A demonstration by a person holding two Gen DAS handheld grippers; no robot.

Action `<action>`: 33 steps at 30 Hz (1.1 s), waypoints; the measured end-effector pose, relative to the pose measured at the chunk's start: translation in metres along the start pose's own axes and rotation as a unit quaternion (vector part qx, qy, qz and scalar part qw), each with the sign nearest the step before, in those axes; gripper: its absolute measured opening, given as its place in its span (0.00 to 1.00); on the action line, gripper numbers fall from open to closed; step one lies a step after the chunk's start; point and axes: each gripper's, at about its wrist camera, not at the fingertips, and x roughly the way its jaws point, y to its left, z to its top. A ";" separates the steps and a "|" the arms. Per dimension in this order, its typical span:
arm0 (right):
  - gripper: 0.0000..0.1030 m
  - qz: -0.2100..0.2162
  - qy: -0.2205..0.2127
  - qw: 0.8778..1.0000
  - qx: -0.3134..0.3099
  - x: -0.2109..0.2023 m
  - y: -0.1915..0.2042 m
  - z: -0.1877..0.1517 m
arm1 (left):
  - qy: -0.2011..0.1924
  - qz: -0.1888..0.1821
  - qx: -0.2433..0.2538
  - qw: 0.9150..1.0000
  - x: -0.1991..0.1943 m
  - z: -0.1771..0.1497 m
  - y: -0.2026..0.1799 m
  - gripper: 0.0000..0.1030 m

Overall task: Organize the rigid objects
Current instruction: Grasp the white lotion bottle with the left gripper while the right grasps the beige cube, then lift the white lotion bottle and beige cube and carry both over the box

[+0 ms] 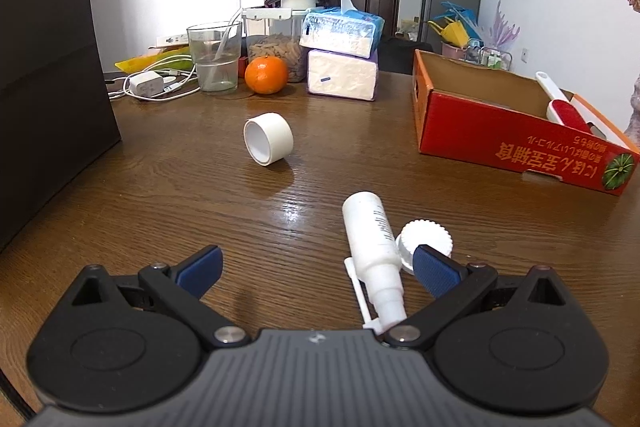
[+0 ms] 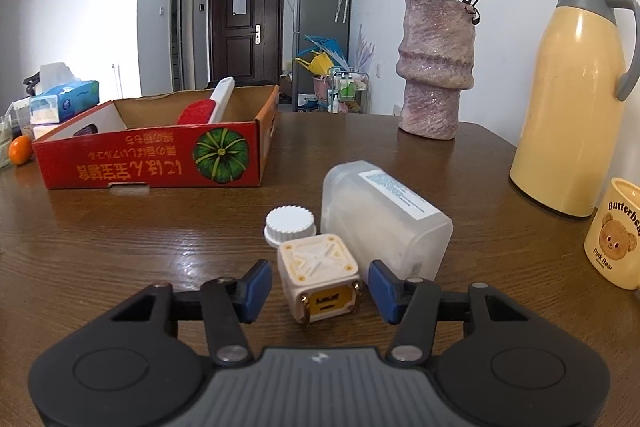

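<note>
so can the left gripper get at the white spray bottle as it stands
Probably yes: the left gripper is open, the white spray bottle lies between its fingers, and only the ridged white cap crowds one side.

1. In the left wrist view, the spray bottle (image 1: 370, 239) lies on the desk (image 1: 200, 195), with the ribbed cap (image 1: 428, 237) touching its right side.
2. The tape roll (image 1: 268, 139) lies on its side farther back and to the left, well apart from both.
3. Behind the roll stand the orange (image 1: 266, 75) and a glass (image 1: 214, 57) to its left; stacked tissue packs (image 1: 342, 59) stand right of the orange.
4. The cardboard box (image 1: 500, 135) sits at the right, a lint brush (image 1: 560, 103) inside.
5. In the right wrist view, the cube adapter (image 2: 318, 277) sits nearest, just before the cap and the plastic container (image 2: 384, 219) lying on its side.
6. The vase (image 2: 436, 67) stands behind, the thermos (image 2: 576, 91) and mug (image 2: 616, 235) at the right.
</note>
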 end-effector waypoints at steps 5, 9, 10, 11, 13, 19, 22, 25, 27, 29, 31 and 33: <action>0.52 0.005 0.007 1.000 -0.003 0.009 -0.003 0.004 | 0.006 0.007 0.006 1.000 0.008 0.001 -0.002 1.00; 0.51 0.015 0.023 1.000 -0.003 0.019 -0.002 0.007 | 0.011 0.011 0.008 1.000 0.013 0.002 -0.002 1.00; 0.50 0.018 0.029 0.999 -0.002 0.021 -0.003 0.007 | 0.012 0.009 0.006 1.000 0.015 0.002 -0.002 1.00; 0.49 0.020 0.034 0.999 0.000 0.024 -0.003 0.008 | 0.014 0.008 0.006 1.000 0.016 0.003 -0.003 1.00; 0.46 0.018 0.045 0.999 0.001 0.030 -0.002 0.009 | 0.018 0.005 0.006 1.000 0.020 0.003 -0.003 0.95; 0.38 0.024 0.051 0.998 0.000 0.035 0.001 0.010 | 0.035 0.003 0.010 0.999 0.030 0.006 -0.007 0.72; 0.37 0.026 0.050 0.998 -0.006 0.035 0.004 0.010 | 0.033 0.000 0.010 0.999 0.031 0.007 -0.009 0.62; 0.37 0.028 0.050 0.998 -0.008 0.034 0.004 0.010 | 0.030 0.000 0.017 0.999 0.032 0.007 -0.012 0.58; 0.37 0.028 0.050 0.998 -0.011 0.034 0.006 0.010 | 0.029 -0.005 0.017 0.999 0.032 0.008 -0.012 0.52; 0.37 0.027 0.049 0.998 -0.013 0.034 0.007 0.010 | 0.027 -0.007 0.017 0.999 0.032 0.008 -0.012 0.44; 0.37 0.025 0.049 0.998 -0.012 0.034 0.008 0.011 | 0.026 -0.014 0.018 0.999 0.031 0.009 -0.012 0.31; 0.37 0.022 0.048 0.999 -0.010 0.033 0.010 0.010 | 0.025 -0.016 0.019 0.999 0.030 0.008 -0.012 0.31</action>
